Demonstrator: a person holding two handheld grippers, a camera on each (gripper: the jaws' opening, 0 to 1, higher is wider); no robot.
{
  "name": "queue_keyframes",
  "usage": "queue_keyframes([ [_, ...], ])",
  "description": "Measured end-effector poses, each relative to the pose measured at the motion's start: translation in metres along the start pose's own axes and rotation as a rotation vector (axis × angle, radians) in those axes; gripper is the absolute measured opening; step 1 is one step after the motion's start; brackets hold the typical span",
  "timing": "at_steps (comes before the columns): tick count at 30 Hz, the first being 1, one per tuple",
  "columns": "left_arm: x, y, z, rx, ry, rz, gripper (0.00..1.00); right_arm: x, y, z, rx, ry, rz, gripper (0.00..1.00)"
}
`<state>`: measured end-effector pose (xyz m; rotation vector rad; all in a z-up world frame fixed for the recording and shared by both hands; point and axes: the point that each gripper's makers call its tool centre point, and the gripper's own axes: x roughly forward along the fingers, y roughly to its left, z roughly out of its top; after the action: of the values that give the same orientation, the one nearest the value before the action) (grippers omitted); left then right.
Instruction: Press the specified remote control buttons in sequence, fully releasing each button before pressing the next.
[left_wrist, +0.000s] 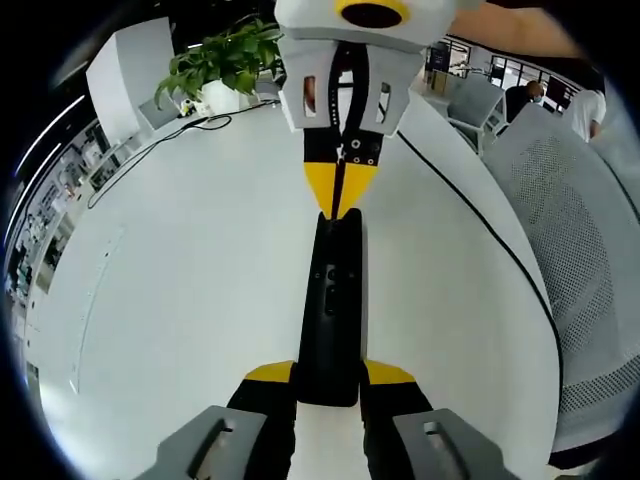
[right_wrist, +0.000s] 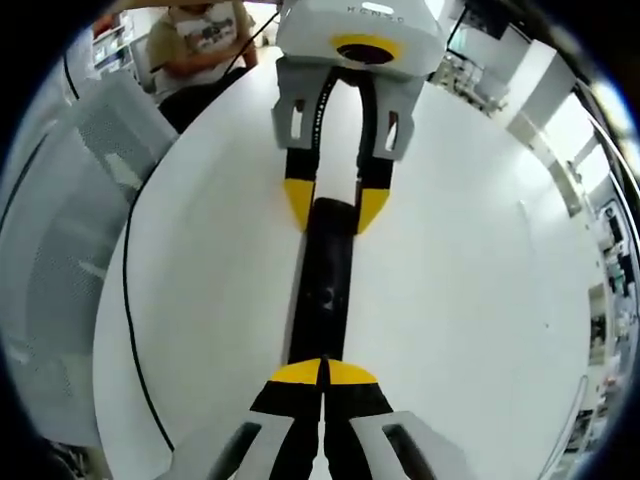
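While the broad white round tabletop (left_wrist: 180, 290) carries everything, a thin black cable (left_wrist: 480, 220) trails across it toward a grey mesh chair back (left_wrist: 575, 240), and a leafy green potted plant (left_wrist: 225, 60) stands at the far edge in the left gripper view. On the tabletop lies the long, slim black plastic remote control (left_wrist: 332, 310), its length running between the two tools, which face each other along it.

My reading is that the left tool (left_wrist: 330, 385) serves as the anchor: its yellow-tipped black jaws stand on either side of the near end of the remote and appear clamped on it, so the body cannot slide or twist when a button is pushed. In the right gripper view the same tool (right_wrist: 333, 205) straddles the far end of the remote (right_wrist: 325, 285).

The right tool (right_wrist: 323, 375) has its jaws brought together into a single yellow point, which suits prodding a small button. That point (left_wrist: 340, 185) sits at the end of the remote opposite the left tool, over or on its top face; whether it is pressing down or just touching I cannot tell
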<state>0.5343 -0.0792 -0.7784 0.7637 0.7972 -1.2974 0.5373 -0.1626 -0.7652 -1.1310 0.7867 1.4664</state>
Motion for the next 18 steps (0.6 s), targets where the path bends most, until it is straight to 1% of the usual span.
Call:
queue_keyframes([
  [18,-0.0002,0.0007,-0.0012,-0.002,-0.004,0.003,0.23,0.0059,0.0026,-0.0003,-0.004,0.008,0.014,0.0],
])
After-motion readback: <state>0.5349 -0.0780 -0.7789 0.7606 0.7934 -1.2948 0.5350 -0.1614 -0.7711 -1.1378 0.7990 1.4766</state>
